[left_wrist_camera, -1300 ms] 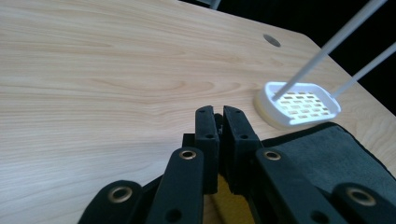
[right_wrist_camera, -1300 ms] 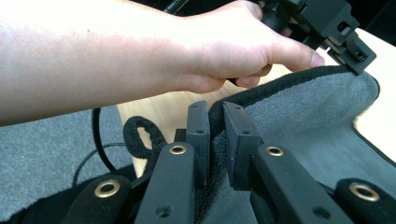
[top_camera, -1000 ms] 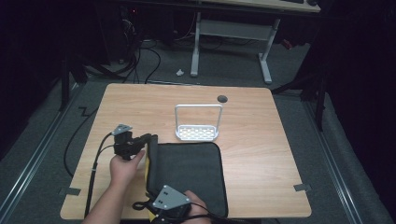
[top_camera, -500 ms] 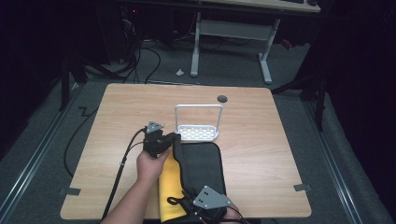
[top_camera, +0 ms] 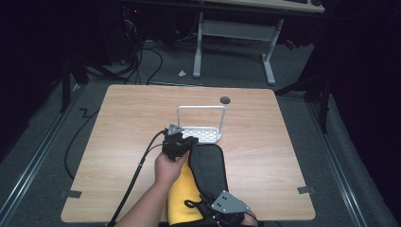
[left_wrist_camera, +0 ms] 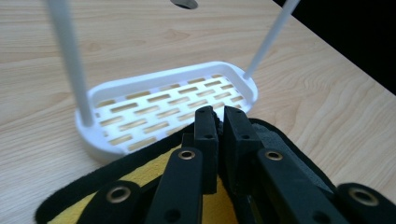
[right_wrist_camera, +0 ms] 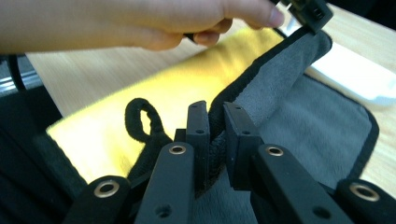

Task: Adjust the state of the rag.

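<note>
A cloth, dark grey with black trim on one side [top_camera: 210, 165] and yellow on the other [top_camera: 182, 198], lies at the table's near middle, partly folded over. My left gripper [top_camera: 188, 142] is shut on its far edge [left_wrist_camera: 280, 144], right beside the white slotted rack [top_camera: 201, 135]. In the left gripper view the jaws [left_wrist_camera: 219, 114] meet just before the rack's tray [left_wrist_camera: 163, 102]. My right gripper [top_camera: 208, 208] is shut on the cloth's near edge [right_wrist_camera: 299, 116], jaws [right_wrist_camera: 215, 109] pinching the trim next to a black hanging loop [right_wrist_camera: 140, 121].
The rack has a tall wire handle [top_camera: 200, 109] rising over its tray. A dark round hole [top_camera: 225, 100] sits in the table behind it. The left gripper's cable [top_camera: 137, 175] trails off the near-left edge. A white desk frame [top_camera: 234, 33] stands on the floor beyond.
My left gripper swept right and forward with the cloth's edge, folding it over and baring the yellow side. The right gripper slid right along the table's near edge.
</note>
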